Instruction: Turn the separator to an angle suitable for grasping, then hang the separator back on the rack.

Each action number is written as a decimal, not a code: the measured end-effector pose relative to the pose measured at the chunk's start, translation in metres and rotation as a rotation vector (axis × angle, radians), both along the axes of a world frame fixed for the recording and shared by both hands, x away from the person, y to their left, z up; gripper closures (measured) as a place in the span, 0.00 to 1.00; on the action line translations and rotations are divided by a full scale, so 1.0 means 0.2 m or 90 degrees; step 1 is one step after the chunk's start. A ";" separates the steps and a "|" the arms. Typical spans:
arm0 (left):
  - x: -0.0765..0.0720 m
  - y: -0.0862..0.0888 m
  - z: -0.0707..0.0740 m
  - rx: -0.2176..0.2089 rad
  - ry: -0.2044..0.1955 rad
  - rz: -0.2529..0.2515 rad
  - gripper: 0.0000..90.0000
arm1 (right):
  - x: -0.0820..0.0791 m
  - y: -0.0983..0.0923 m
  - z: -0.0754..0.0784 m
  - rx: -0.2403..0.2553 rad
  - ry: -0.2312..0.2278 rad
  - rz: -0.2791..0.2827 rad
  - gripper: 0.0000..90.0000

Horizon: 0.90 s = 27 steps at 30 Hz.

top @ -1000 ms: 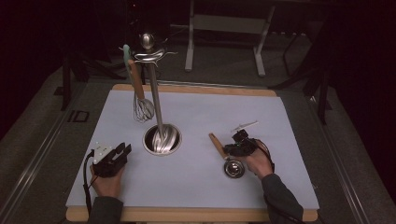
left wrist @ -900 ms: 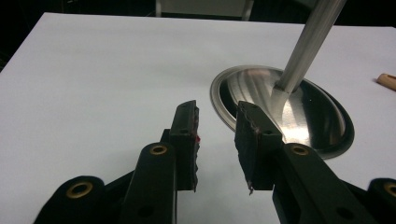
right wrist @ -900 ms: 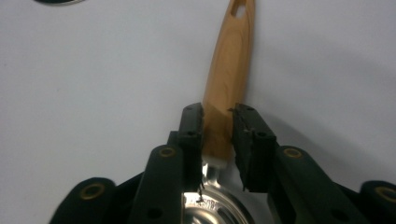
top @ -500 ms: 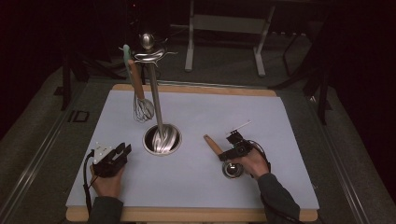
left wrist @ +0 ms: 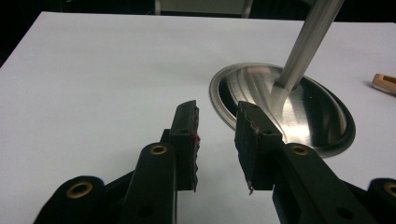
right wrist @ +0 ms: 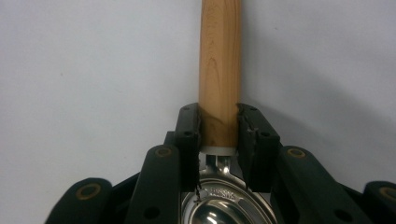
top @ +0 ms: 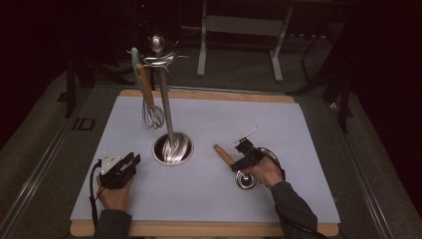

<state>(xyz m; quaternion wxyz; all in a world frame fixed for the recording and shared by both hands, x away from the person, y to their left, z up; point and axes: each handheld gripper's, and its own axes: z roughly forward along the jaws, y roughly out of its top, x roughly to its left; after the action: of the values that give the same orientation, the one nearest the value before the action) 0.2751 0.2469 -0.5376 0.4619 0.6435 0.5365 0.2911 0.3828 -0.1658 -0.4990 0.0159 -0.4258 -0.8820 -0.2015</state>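
Between the right claw [right wrist: 218,133] jaws sits a seemingly gripped wooden handle [right wrist: 219,70].

Dark room; grey metal stand [top: 239,30] behind table [top: 199,229].

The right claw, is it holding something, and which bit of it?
Yes. The right claw is closed on the wooden handle of a metal scoop, at the end nearest its bowl.

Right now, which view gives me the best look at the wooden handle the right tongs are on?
The right gripper view: the wooden handle runs straight up between the right tongs, whose pads sit against both its sides. The high view shows it small, angled across the white mat. The left gripper view catches just its tip at the edge.
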 end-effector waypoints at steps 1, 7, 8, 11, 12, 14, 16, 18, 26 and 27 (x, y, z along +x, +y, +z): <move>0.00 0.00 0.00 0.001 -0.001 0.001 0.77 | 0.00 0.00 0.00 0.003 -0.002 0.000 0.79; 0.00 0.00 0.00 0.004 -0.006 0.000 0.78 | -0.02 -0.01 0.00 0.023 -0.011 0.022 0.79; 0.00 0.00 0.00 0.004 -0.006 0.000 0.78 | -0.02 -0.01 0.00 0.024 -0.014 0.024 0.79; 0.00 -0.01 0.00 0.007 -0.006 0.000 0.78 | -0.01 -0.01 0.01 0.035 -0.016 0.019 0.79; 0.00 -0.01 0.00 0.006 -0.006 -0.001 0.78 | -0.01 -0.01 0.01 0.038 -0.016 0.018 0.79; 0.00 -0.01 0.00 0.007 -0.005 -0.002 0.78 | -0.01 -0.02 0.01 0.046 -0.019 0.018 0.79; 0.00 -0.01 0.00 0.009 -0.006 -0.003 0.78 | -0.01 -0.02 0.02 0.059 -0.017 0.017 0.79; 0.00 -0.01 0.00 0.010 -0.006 -0.003 0.78 | -0.01 -0.02 0.02 0.063 -0.021 0.018 0.79; 0.00 -0.01 0.00 0.012 -0.005 -0.004 0.78 | -0.01 -0.02 0.04 0.092 -0.027 0.029 0.79; 0.00 -0.01 0.00 0.013 -0.004 -0.004 0.78 | -0.02 -0.01 0.05 0.092 -0.027 0.030 0.79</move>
<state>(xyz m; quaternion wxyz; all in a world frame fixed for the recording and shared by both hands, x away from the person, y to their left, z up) 0.2745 0.2446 -0.5375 0.4580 0.6488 0.5299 0.2975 0.3796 -0.1684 -0.4900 0.0330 -0.3982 -0.8751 -0.2731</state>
